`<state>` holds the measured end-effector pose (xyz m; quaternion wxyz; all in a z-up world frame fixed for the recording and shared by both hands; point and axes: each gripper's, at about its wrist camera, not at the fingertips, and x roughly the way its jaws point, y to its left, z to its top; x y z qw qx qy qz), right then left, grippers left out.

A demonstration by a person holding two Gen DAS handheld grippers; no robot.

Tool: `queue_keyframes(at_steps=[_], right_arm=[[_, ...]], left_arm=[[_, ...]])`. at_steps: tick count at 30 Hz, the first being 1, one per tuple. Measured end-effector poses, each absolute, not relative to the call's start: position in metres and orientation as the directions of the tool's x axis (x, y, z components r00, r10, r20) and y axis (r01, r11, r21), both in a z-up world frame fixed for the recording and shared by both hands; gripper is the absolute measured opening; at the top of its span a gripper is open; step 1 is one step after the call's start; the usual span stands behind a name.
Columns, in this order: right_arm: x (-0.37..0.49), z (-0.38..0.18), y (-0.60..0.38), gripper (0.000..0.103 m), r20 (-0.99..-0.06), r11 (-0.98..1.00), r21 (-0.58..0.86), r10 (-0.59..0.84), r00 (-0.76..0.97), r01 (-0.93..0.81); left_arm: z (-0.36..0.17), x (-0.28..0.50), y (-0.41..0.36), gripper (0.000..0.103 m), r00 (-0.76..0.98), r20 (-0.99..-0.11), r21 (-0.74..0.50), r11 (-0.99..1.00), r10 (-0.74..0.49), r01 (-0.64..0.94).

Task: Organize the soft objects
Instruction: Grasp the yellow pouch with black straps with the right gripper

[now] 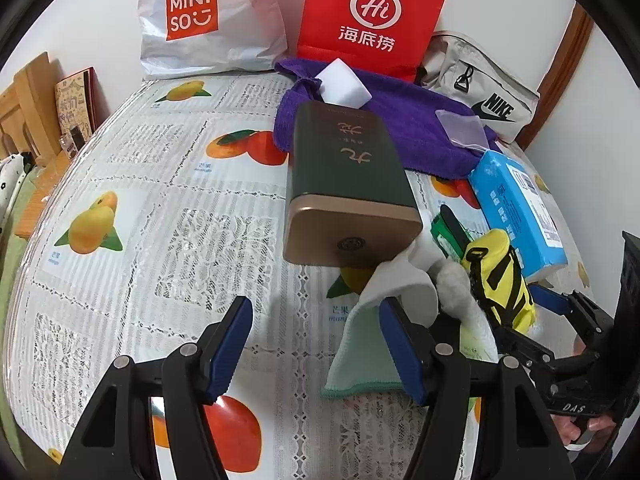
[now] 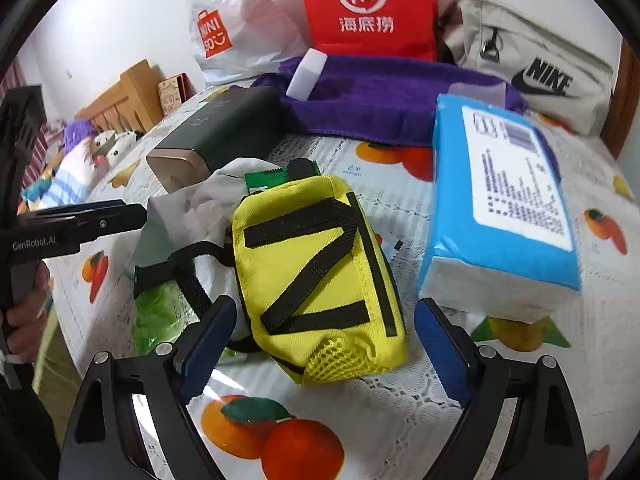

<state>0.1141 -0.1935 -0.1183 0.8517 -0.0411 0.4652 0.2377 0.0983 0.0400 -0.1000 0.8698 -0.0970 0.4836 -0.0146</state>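
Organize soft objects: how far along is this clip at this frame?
Nothing looks sorted yet: the purple towel, yellow pouch, mint cloth and tissue pack lie jumbled on the tablecloth beside a hard dark tin. In hand: nothing. The right tongs stand open around the pouch's near end; the left tongs are open beside the cloth. All the sorting is left.

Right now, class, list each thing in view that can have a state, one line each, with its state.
yellow pouch: lying flat, closed, between open jaws
left gripper: open, empty
right gripper: open, astride the pouch
green tin: lying on its side, lid on
tissue pack: sealed, lying flat
purple towel: spread, rumpled
red bag: upright
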Motion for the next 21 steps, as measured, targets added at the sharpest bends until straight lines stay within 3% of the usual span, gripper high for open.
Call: queue_keyframes(at_steps=[3,5,8,21], right_arm=[[0.111,-0.123,-0.188,0.088,-0.814,0.876,0.125,0.359,0.457,-0.465],[0.110,-0.123,-0.187,0.077,-0.805,0.874,0.121,0.363,0.469,-0.470],[0.106,-0.118,-0.191,0.072,-0.789,0.874,0.116,0.370,0.490,-0.473],[0.082,-0.093,-0.227,0.072,-0.740,0.885,0.152,0.397,0.543,-0.440]], left_arm=[[-0.101,0.097,0.038,0.064,0.530,-0.840,-0.180,0.981,-0.116,-0.070],[-0.101,0.095,0.036,0.064,0.529,-0.841,-0.174,0.982,-0.112,-0.070],[-0.099,0.091,0.036,0.064,0.532,-0.840,-0.164,0.984,-0.103,-0.069],[-0.093,0.082,0.024,0.064,0.543,-0.831,-0.171,0.985,-0.124,-0.037]])
